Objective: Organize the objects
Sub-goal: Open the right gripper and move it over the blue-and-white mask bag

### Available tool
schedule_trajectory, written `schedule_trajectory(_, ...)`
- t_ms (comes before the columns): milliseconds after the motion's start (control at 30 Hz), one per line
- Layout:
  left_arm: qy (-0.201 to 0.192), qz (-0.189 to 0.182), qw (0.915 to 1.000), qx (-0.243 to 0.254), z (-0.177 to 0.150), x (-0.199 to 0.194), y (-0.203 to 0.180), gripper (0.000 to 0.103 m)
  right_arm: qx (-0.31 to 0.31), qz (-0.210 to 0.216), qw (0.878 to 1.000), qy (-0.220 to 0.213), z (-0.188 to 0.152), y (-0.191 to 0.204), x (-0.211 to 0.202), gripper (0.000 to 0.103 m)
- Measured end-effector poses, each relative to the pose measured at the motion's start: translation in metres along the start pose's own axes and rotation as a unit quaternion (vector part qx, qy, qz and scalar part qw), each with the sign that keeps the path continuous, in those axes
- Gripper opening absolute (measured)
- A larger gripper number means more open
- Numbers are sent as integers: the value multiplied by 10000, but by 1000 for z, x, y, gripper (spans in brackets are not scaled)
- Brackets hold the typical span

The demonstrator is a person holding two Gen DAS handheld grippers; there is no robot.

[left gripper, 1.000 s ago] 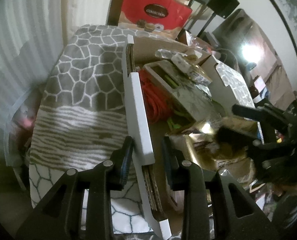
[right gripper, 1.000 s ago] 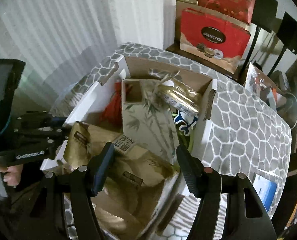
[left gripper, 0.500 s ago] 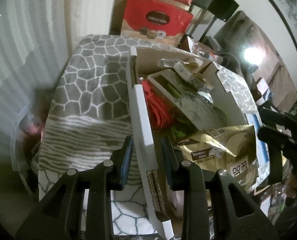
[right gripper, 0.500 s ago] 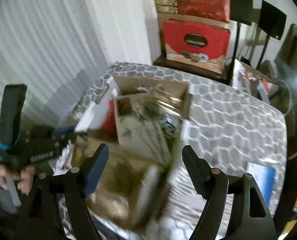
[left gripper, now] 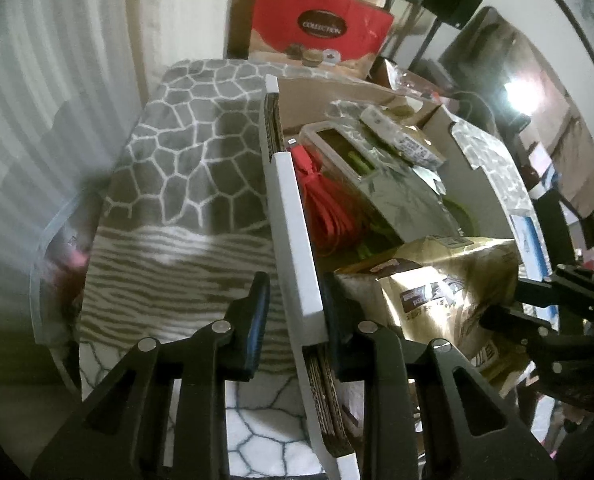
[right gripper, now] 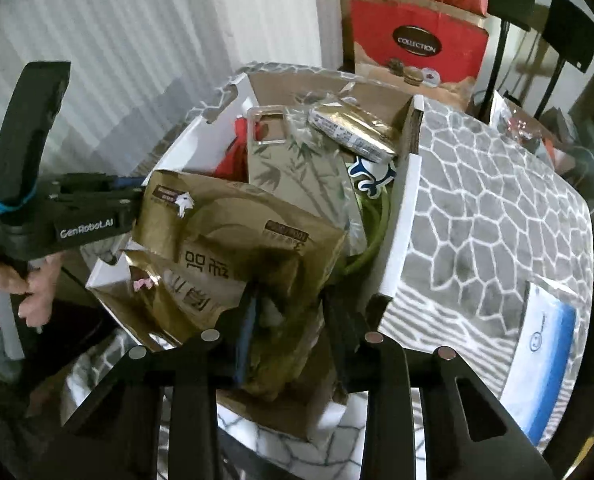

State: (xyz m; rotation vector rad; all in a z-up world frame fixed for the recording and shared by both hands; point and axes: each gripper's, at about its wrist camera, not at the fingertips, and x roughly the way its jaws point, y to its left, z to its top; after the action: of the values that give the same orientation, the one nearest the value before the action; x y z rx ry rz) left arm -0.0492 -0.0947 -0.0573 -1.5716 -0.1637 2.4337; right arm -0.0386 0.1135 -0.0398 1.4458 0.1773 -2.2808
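- Table (left gripper: 185, 184), grey pebble-print cloth, spreads out ahead of both grippers and carries everything.
- Box (left gripper: 293, 216), white outside and raw cardboard inside, sits on it, packed nearly full. Its side wall runs straight up between the left gripper's fingers.
- Left gripper (left gripper: 295, 308) is closing on that wall and bracing the box: the right pad presses the inside face, while on the outer side I cannot tell whether the pad quite touches. Stiff corrugated board, a sound place to hold.
- Gold bag (right gripper: 233, 248) lies across the near end of the box, just ahead of the right gripper and partly over the rim. Foil-like, crinkly, probably light and slippery; it looks soft enough to buckle under a pinch.
- Right gripper (right gripper: 289, 320) is closing, with the bag's crumpled near edge between its fingers and the pads seemingly pressing on it. A bunched fold there should grip better than the flat glossy face.
- Bamboo-print case (right gripper: 293, 164) lies beyond the bag, deeper in the box.
- Small gold packet (right gripper: 353, 132) rests on top at the far end.
- Red cable (left gripper: 329, 208) coils just inside the wall the left gripper holds.
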Motion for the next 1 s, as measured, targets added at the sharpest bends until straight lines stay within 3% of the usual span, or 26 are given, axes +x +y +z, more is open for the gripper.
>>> schedule_trajectory(233,2,535,9976,438,-5,11,-17,23,-18,-22,10000,84,-8,0,-1,35)
schedule_trajectory(333,36,438,9984,353,-4,10,-16,22,93,0,9999,-47,-6,-4,-13,38)
schedule_trajectory(467,-100,154,9996,211,1,-8,-16,28,305,60,9987,-414,-3,-15,-43,58)
schedule_trajectory(600,-285,80,9994,185,9,-25,-20,30,466,-24,9968,-642,-3,-28,-64,60)
schedule_trajectory(733,-378,104,9989,267,15,-31,-28,31,749,-308,9928,-881,-10,-50,-85,66)
schedule_trajectory(900,-678,573,9951,440,17,-39,-41,49,1177,-805,9857,-902,-27,-87,-96,71)
schedule_trajectory(1000,-776,652,9938,455,18,-42,-41,55,1347,-1159,9805,-836,-39,-109,-100,76)
